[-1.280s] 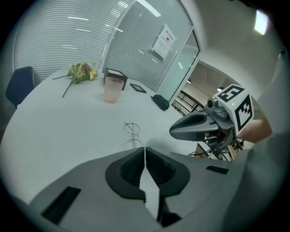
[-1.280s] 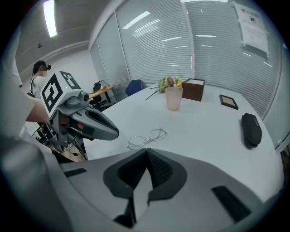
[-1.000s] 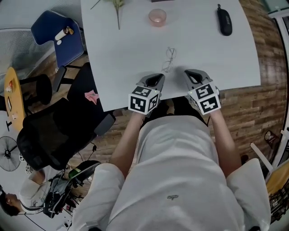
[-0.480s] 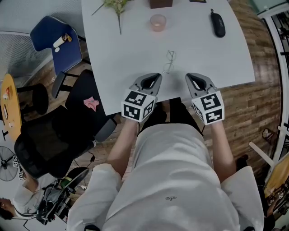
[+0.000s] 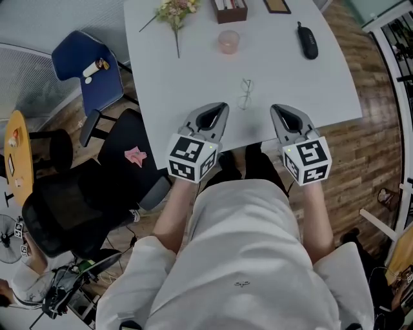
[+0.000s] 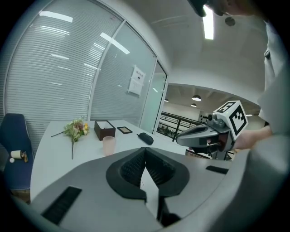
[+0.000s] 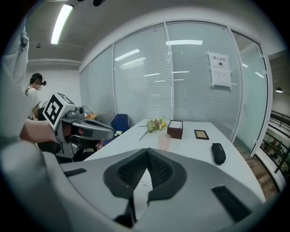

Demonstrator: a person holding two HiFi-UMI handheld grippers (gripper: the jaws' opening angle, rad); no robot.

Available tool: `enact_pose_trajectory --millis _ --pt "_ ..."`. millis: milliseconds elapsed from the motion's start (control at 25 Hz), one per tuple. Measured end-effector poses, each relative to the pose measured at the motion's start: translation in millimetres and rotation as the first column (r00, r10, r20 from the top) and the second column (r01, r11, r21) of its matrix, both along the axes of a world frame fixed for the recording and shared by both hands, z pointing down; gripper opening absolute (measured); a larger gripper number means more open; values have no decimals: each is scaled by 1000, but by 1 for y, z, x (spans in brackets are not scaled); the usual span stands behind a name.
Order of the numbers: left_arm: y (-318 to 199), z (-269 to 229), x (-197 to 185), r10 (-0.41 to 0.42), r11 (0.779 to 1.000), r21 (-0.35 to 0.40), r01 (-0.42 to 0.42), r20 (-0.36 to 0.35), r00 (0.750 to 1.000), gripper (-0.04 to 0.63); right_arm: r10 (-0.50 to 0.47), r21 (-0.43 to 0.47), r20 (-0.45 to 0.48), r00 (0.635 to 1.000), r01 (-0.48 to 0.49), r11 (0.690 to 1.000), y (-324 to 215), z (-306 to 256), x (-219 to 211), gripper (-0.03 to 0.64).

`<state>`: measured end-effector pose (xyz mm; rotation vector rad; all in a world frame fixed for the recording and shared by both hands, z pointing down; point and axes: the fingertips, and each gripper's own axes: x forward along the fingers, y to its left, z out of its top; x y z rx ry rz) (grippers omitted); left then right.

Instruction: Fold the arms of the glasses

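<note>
Head view makes little of the glasses (image 5: 245, 94): a thin wire outline on the white table (image 5: 187, 90), too faint to tell whether the arms are folded or spread. They lie just beyond the two grippers, between their lines and touching neither. At the far edge a dark box (image 5: 230, 9) and a small frame (image 5: 277, 6) are cut off by the picture's border. The hands are hidden under the marker cubes; only the bare forearms (image 5: 177, 206) show, reaching forward from the torso.

The left gripper (image 5: 224, 106) and right gripper (image 5: 275, 109) sit side by side over the table's near edge, noses aimed far and tipped slightly down. In each gripper view the ribbed pads meet at the tips, so both pairs of jaws are closed with nothing between them. Through the slit below the right gripper's pads a faint scribble on the tabletop may be the glasses.

Farther off stand a pink cup (image 5: 228, 41), flowers (image 5: 173, 11) at far left and a black case (image 5: 308, 40) at far right.
</note>
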<state>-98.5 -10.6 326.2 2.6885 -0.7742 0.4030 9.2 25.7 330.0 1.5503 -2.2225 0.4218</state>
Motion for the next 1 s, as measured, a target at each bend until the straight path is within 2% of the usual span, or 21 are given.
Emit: enact_pose_trajectory --millis 200,440,1000 --pt "-2 -21 -7 -16 999 46 17 -20 1000 20 25 52 48 999 -27 998 0 -22 0 5" --pt "-4 -37 -13 -27 997 78 30 -39 999 19 19 98 60 998 -24 995 2 -39 -4 5" --pt "-10 -39 -8 -22 997 76 26 -42 999 19 10 112 64 998 -17 994 2 -46 -6 3"
